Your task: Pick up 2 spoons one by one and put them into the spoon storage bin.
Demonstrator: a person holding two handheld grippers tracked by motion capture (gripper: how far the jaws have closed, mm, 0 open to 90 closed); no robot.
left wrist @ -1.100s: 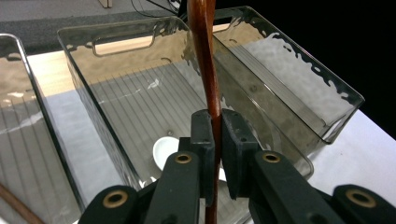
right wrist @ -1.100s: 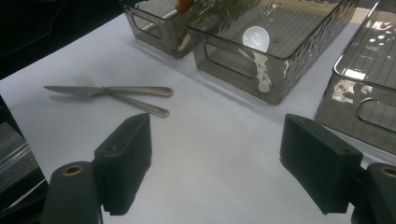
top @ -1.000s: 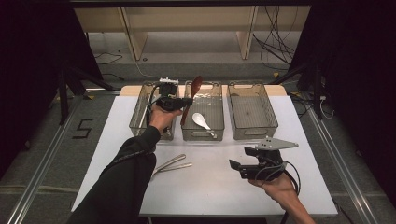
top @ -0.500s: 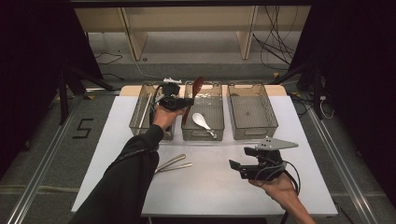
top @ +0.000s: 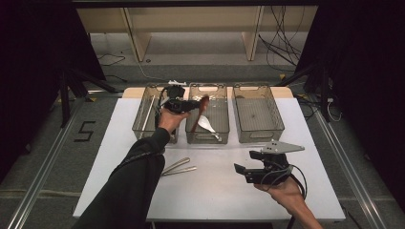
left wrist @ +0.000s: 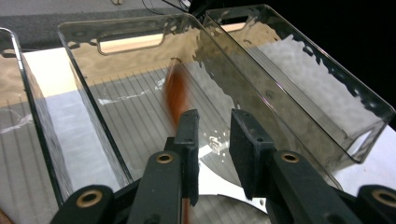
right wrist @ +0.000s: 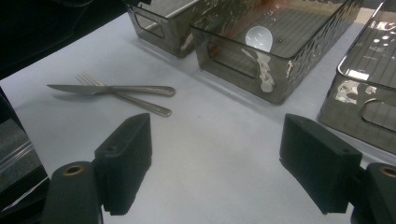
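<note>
While my left claw [left wrist: 212, 135] hangs over the middle bin [top: 208, 117], its jaws have just been opening a little; the brown spoon [left wrist: 176, 91] blurs beside one pad, unclamped. My right claw [right wrist: 219, 163] gapes wide, empty, above the tabletop [top: 215, 186].

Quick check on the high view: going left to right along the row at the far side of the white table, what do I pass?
Left clear plastic bin → left gripper letting go of a brown wooden spoon, its jaws just opening → middle clear plastic bin with a white spoon → right clear plastic bin.
</note>
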